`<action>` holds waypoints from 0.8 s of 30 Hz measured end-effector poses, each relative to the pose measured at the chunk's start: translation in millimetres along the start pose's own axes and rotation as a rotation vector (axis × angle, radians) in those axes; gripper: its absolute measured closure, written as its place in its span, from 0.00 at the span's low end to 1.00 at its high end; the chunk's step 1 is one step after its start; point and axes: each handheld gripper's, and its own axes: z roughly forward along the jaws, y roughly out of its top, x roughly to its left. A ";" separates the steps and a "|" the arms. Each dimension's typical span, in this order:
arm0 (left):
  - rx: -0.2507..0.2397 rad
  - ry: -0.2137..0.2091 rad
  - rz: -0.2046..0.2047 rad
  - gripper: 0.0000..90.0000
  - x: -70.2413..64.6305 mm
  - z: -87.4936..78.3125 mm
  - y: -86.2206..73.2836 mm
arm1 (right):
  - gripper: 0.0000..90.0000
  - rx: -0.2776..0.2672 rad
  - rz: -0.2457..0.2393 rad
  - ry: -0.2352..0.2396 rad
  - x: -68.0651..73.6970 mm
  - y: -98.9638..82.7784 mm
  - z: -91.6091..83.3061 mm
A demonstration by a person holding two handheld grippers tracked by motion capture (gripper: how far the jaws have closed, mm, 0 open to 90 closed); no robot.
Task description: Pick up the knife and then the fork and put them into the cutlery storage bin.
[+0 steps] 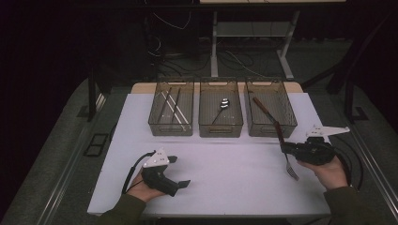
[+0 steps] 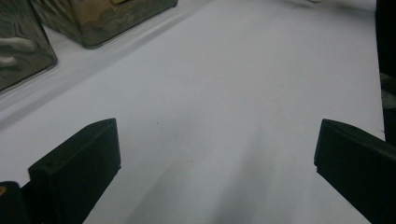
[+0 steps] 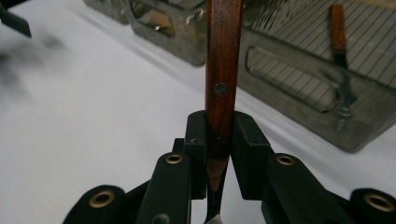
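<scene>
A fork with a brown wooden handle and metal tines is held above the table's right side, tines toward the front edge. My right gripper is shut on its handle. In the right gripper view the handle rises straight up from between the two pads. My left gripper rests at the front left of the white table, its jaws wide apart. In the left gripper view only bare table lies between them.
Three clear bins stand in a row at the back. The left bin holds chopsticks, the middle bin a spoon, and the right bin another wooden-handled utensil. Cables trail from both grippers.
</scene>
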 end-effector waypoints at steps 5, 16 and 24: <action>0.002 -0.006 -0.008 0.00 1.7 0.6 -1.0 | 0.86 -0.068 0.027 -0.022 -3.4 3.5 -5.3; 0.015 0.000 -0.010 0.00 5.3 -4.6 -3.4 | 0.86 -0.180 0.060 -0.063 -13.8 20.0 -14.3; 0.033 -0.012 0.003 0.00 3.3 -1.2 -3.7 | 0.86 -0.233 0.072 -0.089 -21.0 39.7 -16.0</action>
